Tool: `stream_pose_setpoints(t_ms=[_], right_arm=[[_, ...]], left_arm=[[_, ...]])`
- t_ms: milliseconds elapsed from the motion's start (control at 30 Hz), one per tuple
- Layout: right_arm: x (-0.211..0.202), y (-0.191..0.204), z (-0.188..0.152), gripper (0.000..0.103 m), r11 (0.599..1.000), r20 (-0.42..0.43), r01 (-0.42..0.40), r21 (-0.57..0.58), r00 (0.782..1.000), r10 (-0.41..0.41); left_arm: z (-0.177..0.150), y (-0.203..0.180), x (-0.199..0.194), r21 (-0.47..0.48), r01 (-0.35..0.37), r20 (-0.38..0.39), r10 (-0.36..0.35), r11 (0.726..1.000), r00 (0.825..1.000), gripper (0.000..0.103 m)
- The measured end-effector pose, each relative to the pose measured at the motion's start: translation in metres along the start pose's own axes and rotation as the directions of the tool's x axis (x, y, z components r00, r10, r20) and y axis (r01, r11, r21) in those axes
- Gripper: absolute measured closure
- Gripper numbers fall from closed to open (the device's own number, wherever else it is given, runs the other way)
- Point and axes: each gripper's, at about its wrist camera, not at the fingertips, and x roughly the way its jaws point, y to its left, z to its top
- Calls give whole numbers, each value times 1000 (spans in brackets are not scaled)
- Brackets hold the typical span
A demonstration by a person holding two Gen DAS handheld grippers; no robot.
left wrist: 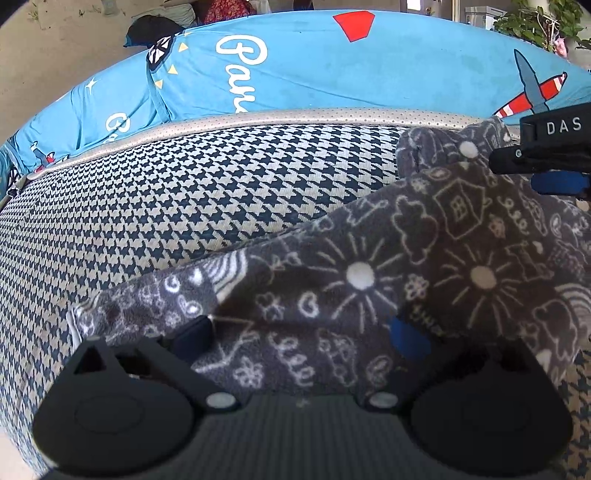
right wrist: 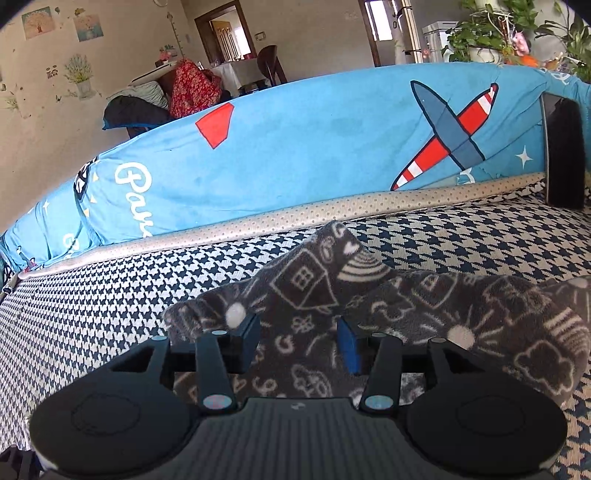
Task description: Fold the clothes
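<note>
A dark grey fleece garment (left wrist: 351, 277) with white doodles of houses, suns and clouds lies crumpled on the houndstooth sofa seat (left wrist: 184, 203). My left gripper (left wrist: 301, 338) is open wide, low over the garment's near edge, with cloth lying between its fingers. In the left wrist view my right gripper (left wrist: 537, 171) reaches in from the right edge over the garment's far corner. In the right wrist view the right gripper (right wrist: 300, 343) is open, its pads apart, and a raised fold of the garment (right wrist: 306, 288) runs between them and peaks just beyond.
A blue cover (right wrist: 295, 147) printed with an aeroplane and white lettering drapes the sofa back behind a beige dotted trim (right wrist: 258, 218). A black flat object (right wrist: 563, 151) leans against the back at the right. Bare houndstooth seat (right wrist: 92, 314) stretches left. Potted plants (right wrist: 491, 33) stand behind.
</note>
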Motion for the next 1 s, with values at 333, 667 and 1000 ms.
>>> stream_pose_setpoints(t_ms=[333, 667, 1000], right_arm=[[1, 22, -39, 50, 991, -122, 24, -129, 992, -40], [-4, 27, -45, 48, 988, -65, 59, -143, 996, -69], [-53, 41, -73, 48, 983, -26, 22, -182, 999, -27]], left_arm=[[-5, -2, 3, 32, 8, 4, -8, 999, 1000, 0], [-7, 1, -5, 23, 24, 29, -25, 999, 999, 0], [-35, 33, -31, -53, 8, 63, -5, 999, 998, 0]])
